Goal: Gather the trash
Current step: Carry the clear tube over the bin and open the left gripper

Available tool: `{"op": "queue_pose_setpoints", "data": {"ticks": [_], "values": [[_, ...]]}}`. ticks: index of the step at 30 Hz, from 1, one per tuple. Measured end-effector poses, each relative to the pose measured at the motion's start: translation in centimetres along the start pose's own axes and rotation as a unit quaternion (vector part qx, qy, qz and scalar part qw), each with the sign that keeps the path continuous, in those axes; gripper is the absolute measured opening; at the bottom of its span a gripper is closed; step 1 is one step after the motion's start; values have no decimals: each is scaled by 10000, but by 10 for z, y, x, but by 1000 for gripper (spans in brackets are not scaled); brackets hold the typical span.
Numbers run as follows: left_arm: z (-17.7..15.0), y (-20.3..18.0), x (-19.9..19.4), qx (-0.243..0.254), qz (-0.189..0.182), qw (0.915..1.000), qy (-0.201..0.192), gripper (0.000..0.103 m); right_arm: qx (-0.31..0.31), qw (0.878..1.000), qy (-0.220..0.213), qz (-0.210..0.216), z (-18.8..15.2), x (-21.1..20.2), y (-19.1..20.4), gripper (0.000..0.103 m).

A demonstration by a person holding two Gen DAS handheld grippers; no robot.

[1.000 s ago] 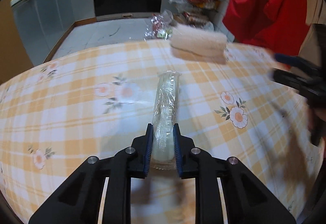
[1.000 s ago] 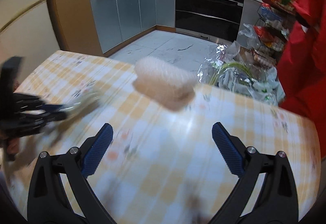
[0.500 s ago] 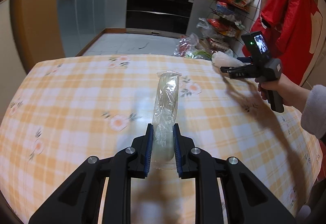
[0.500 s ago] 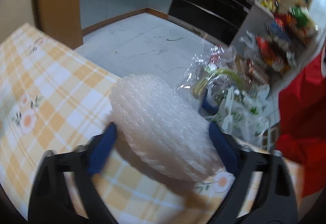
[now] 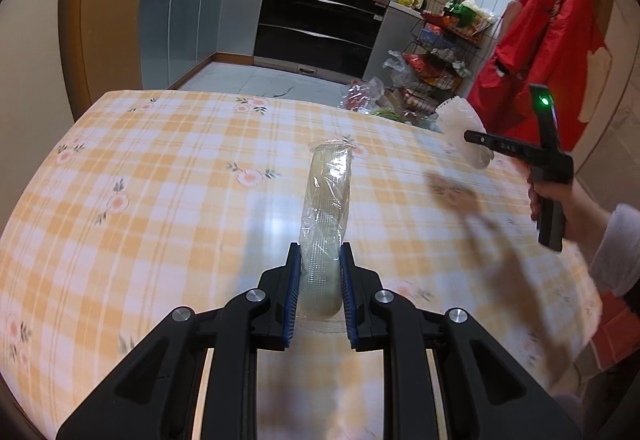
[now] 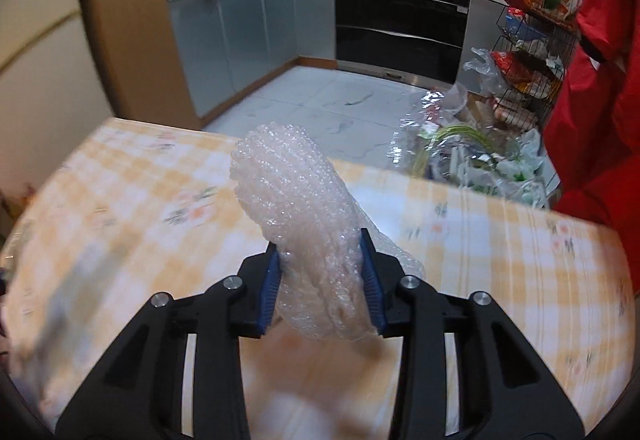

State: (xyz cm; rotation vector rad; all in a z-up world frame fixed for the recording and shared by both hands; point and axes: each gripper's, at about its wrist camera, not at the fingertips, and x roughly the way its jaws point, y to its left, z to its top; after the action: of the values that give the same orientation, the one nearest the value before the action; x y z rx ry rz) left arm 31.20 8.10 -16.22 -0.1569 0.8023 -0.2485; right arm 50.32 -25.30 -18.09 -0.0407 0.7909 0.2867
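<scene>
Both bits of trash are picked up — the left gripper (image 5: 320, 280) is squeezed tight on the plastic sleeve (image 5: 326, 207), the right gripper (image 6: 322, 284) on the bubble wrap (image 6: 304, 207), both lifted over the table (image 5: 140, 179); next, prob. carry them to a bin w/o letting go.

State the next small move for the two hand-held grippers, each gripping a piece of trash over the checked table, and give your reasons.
Probably carry both pieces toward the clear plastic bags of rubbish on the floor beyond the orange-checked table. The left gripper is shut on the clear plastic sleeve of stacked cups, the right gripper on the white bubble-wrap roll, and no bin is visible.
</scene>
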Motion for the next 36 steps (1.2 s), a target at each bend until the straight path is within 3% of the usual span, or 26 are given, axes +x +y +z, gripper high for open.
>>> {"op": "queue_pose_setpoints", "data": {"ticks": [10, 18, 27, 36], "values": [[-52, -42, -94, 59, -429, 9991, -14, 19, 907, 9915, -518, 782, -93, -169, 42, 38], [-118, -79, -153, 140, -749, 9968, 260, 19, 1262, 9838, -767, 1014, -170, -278, 80, 38], [-178, -105, -180, 389, -896, 9929, 673, 19, 1652, 9746, -963, 1165, -231, -346, 99, 38], [-207, -115, -177, 580, -855, 9896, 1004, 19, 1580, 9760, -1037, 1082, -248, -370, 106, 38]]}}
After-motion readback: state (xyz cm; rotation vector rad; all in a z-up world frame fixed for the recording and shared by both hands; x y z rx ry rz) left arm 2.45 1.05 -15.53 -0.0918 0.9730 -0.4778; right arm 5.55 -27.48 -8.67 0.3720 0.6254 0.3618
